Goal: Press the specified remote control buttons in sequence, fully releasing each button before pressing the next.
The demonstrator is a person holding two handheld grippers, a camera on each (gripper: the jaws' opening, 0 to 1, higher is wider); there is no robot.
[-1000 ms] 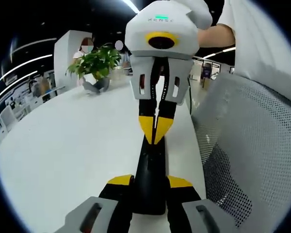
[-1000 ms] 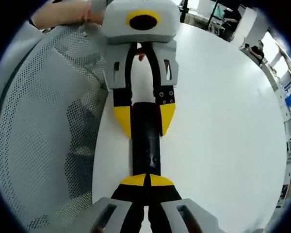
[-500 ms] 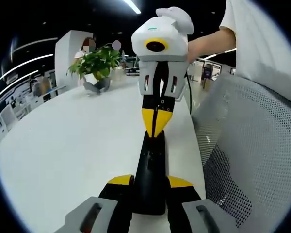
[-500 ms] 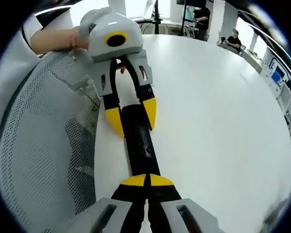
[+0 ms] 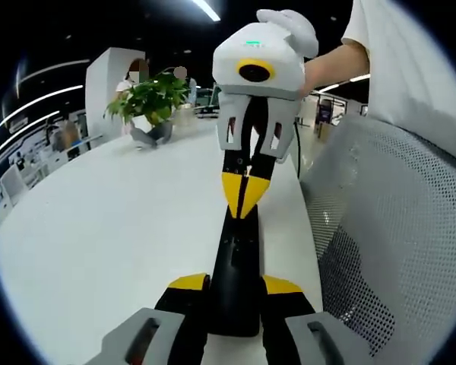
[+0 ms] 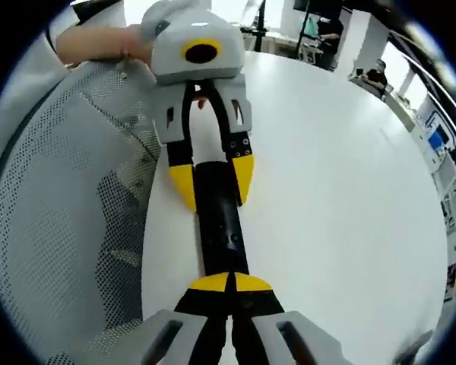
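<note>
Left gripper view: left tool [image 5: 234, 287] pinches the near end of the black remote [image 5: 238, 262] on the white worktop [image 5: 106, 228].

Right gripper view: right tool [image 6: 229, 283], tips pressed together, sits on the remote [image 6: 220, 228]. An off-centre press risks hitting the neighbouring button.

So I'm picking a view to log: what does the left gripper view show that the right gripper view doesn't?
Left gripper view: a potted plant far along the white table, and the right gripper with jaws together over the black remote.
Right gripper view: the left gripper, its jaws on either side of the remote.
Both: remote, table, mesh chair back.
</note>
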